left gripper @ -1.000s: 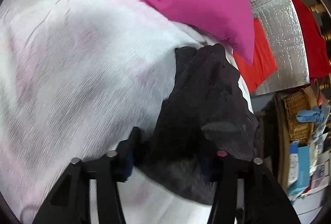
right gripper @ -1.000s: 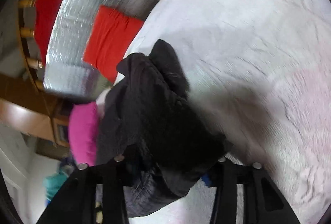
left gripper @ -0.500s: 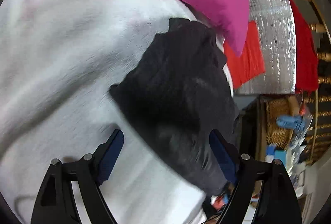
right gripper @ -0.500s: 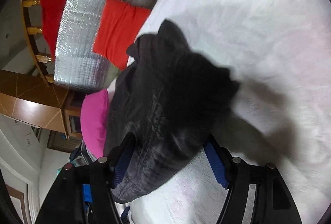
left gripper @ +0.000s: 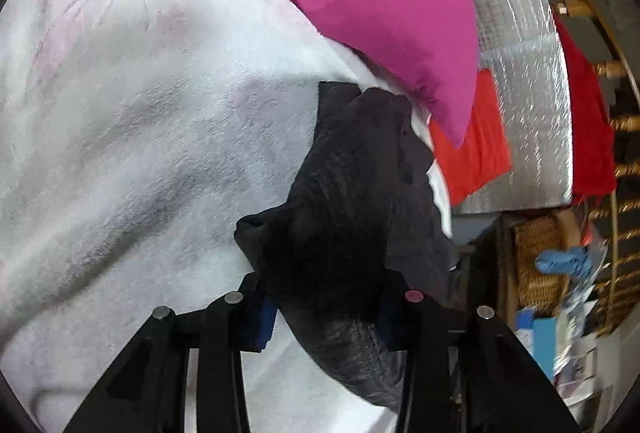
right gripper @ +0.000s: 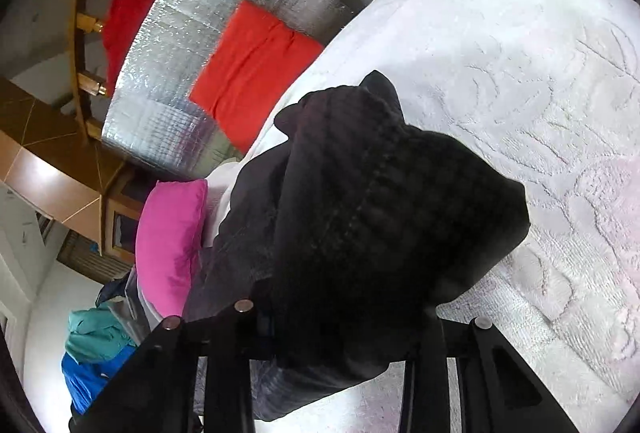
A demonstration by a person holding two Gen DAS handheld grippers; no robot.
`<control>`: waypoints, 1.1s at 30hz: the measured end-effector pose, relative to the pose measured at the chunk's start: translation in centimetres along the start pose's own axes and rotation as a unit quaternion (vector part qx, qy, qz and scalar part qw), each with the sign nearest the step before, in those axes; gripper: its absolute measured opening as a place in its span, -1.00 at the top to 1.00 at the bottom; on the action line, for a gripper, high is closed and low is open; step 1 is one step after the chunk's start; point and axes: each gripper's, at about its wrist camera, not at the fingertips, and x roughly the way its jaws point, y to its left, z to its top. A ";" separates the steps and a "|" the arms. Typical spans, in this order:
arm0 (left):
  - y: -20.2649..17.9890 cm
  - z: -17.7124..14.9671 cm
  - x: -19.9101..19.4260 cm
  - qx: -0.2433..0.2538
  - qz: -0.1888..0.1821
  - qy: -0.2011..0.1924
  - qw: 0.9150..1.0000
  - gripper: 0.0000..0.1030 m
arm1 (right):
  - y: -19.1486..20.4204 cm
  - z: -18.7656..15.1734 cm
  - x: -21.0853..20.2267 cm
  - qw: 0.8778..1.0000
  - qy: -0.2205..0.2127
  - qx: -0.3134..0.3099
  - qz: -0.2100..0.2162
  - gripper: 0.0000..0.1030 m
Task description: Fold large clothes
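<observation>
The dark garment (left gripper: 352,209) lies bunched on the white bedspread (left gripper: 140,121), near the bed's edge and just below the magenta pillow (left gripper: 392,13). In both wrist views a thick wad of its cloth is seen between the jaws. The left gripper (left gripper: 324,309) has its jaws closed in on a lower fold. The right gripper (right gripper: 344,325) has its jaws pinching a heavier mass, which hides the finger pads almost entirely.

Hazards to be considered from this state:

1. Uneven grasp. Several layers appear to be held at once, not a single hem. If the garment is lifted this way, inner layers may be dragged along and the fold line lost.
2. Slippage. The cloth hangs thick and loose. A quick pull could cause it to be drawn out of one pair of jaws, so that the garment swings from the other.
3. Bedspread capture. It cannot be told whether the textured bedspread is caught under the lower pads. If it is, it would be raised together with the garment.
4. Edge loss. Part of the garment lies close to the bed's edge, above the red cloth (right gripper: 252,65) and silver foil mat (right gripper: 180,45). Cloth released here could slide off.
5. Pillow contact. A wide spreading motion could foul the pillow.
</observation>
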 end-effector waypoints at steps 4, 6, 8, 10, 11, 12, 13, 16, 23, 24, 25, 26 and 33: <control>1.3 0.2 1.1 -0.014 0.011 0.030 0.999 0.05 | -1.7 -0.2 0.8 0.999 0.036 0.020 -0.015 0.10; 1.5 0.1 0.1 -0.018 0.011 0.041 0.999 -0.07 | -2.1 0.2 -0.4 0.998 0.048 0.040 -0.014 -0.24; 0.8 0.0 -1.9 0.021 0.032 0.043 0.998 -0.15 | -2.7 0.8 -2.5 0.999 0.040 0.038 -0.005 -0.34; -0.3 0.2 -3.9 0.070 0.058 0.029 0.995 -0.25 | -2.7 1.4 -4.4 0.999 0.033 0.014 -0.013 -0.34; -1.2 0.4 -5.3 0.102 0.070 0.007 0.992 -0.28 | -2.8 1.8 -5.5 1.000 0.024 0.002 -0.018 -0.34; -2.1 0.8 -6.5 0.129 0.074 -0.018 0.989 -0.32 | -2.8 2.4 -6.9 1.000 0.003 -0.012 -0.023 -0.34; -2.7 1.1 -7.2 0.143 0.078 -0.035 0.986 -0.36 | -2.7 2.9 -7.7 0.999 -0.015 -0.021 -0.024 -0.34; -5.3 2.4 -7.8 0.179 0.083 -0.076 0.977 -0.52 | -2.9 4.5 -8.9 0.998 -0.046 -0.030 -0.019 -0.31; -8.0 3.0 -0.6 0.250 0.132 -0.063 0.957 -0.52 | -0.4 5.0 -4.4 0.991 -0.039 -0.109 -0.062 0.45; -7.7 2.9 0.7 0.251 0.150 -0.050 0.955 -0.52 | -0.8 4.9 -2.9 0.989 -0.029 -0.118 -0.087 0.46; -7.0 2.8 2.1 0.251 0.176 -0.031 0.951 -0.52 | -1.5 4.9 -1.6 0.987 -0.015 -0.116 -0.113 0.48; -5.9 2.9 4.0 0.245 0.207 -0.004 0.947 -0.57 | -2.2 4.8 -0.5 0.986 0.000 -0.102 -0.129 0.48; -5.3 3.9 2.3 0.245 0.176 0.001 0.953 -0.58 | -2.6 6.1 -1.9 0.993 -0.009 -0.067 -0.099 0.47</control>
